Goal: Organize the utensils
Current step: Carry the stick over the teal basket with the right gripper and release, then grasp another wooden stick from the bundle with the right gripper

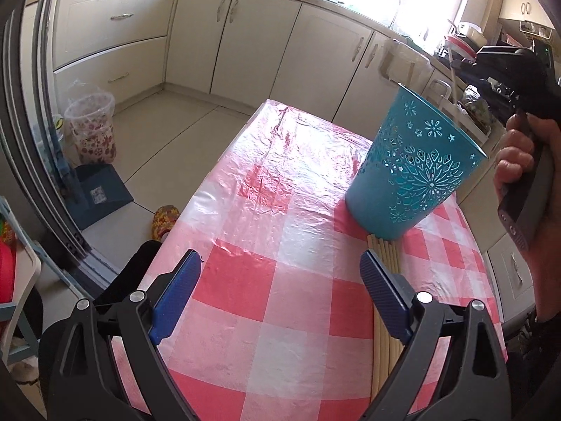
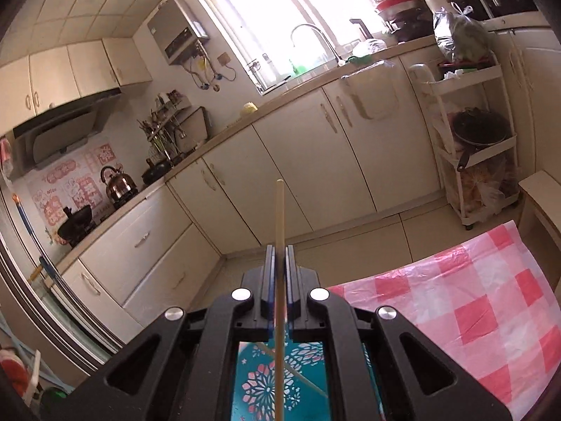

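Note:
A teal cut-out utensil cup [image 1: 413,172] stands on the red-and-white checked tablecloth [image 1: 280,245]. Several wooden chopsticks [image 1: 384,256] lie side by side on the cloth just in front of the cup, beside my left gripper's right finger. My left gripper [image 1: 280,266] is open low over the cloth with nothing between its blue pads. A hand [image 1: 519,165] holds the right gripper's body above and right of the cup. In the right wrist view my right gripper [image 2: 279,249] is shut on one chopstick [image 2: 279,210] that stands upright, its lower end over the cup's inside [image 2: 259,382].
Cream kitchen cabinets [image 2: 280,168] and a counter run behind the table. A white trolley rack [image 2: 470,133] stands at the right. A patterned bin [image 1: 93,129] and a dark box [image 1: 101,193] sit on the floor left of the table. The table's left edge is close to my left gripper.

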The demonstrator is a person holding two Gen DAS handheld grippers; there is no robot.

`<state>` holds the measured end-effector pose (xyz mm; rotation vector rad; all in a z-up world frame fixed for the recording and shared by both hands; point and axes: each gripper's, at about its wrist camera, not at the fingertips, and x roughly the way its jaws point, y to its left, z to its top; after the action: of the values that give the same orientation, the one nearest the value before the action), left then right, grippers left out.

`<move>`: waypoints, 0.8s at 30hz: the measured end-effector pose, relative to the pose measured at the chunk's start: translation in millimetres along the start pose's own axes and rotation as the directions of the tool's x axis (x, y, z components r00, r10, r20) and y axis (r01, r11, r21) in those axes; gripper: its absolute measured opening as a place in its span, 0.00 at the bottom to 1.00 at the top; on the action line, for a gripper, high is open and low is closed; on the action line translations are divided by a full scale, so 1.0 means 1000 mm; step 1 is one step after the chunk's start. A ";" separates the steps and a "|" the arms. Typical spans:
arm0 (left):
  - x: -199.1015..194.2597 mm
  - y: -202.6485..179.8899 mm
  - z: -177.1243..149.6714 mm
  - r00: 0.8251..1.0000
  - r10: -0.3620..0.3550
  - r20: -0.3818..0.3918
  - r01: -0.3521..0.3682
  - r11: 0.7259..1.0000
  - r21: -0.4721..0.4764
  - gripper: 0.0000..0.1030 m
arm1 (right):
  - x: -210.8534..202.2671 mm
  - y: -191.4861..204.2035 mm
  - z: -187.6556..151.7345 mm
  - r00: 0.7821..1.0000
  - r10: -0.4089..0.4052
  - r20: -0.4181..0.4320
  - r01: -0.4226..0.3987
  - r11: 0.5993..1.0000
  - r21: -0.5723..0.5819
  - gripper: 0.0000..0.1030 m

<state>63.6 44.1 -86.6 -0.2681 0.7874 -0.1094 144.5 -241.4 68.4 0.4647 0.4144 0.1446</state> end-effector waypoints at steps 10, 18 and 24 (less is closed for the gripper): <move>-0.008 0.000 -0.002 1.000 0.002 0.006 -0.001 1.000 -0.017 0.86 | -0.043 0.002 -0.010 1.000 0.012 -0.024 -0.014 0.996 -0.084 0.19; -0.016 0.008 -0.006 1.000 0.004 0.013 -0.004 0.999 -0.045 0.87 | -0.142 0.007 -0.073 0.998 -0.063 0.001 0.062 0.981 -0.186 0.35; -0.013 0.008 -0.011 1.000 0.006 -0.008 -0.006 0.998 -0.057 0.87 | -0.068 -0.019 -0.172 0.909 -0.178 -0.378 0.101 0.972 -0.214 0.09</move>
<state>46.8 52.0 -86.7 -0.3198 0.8000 -0.0826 11.5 -204.6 -55.8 0.2119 0.8228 0.1373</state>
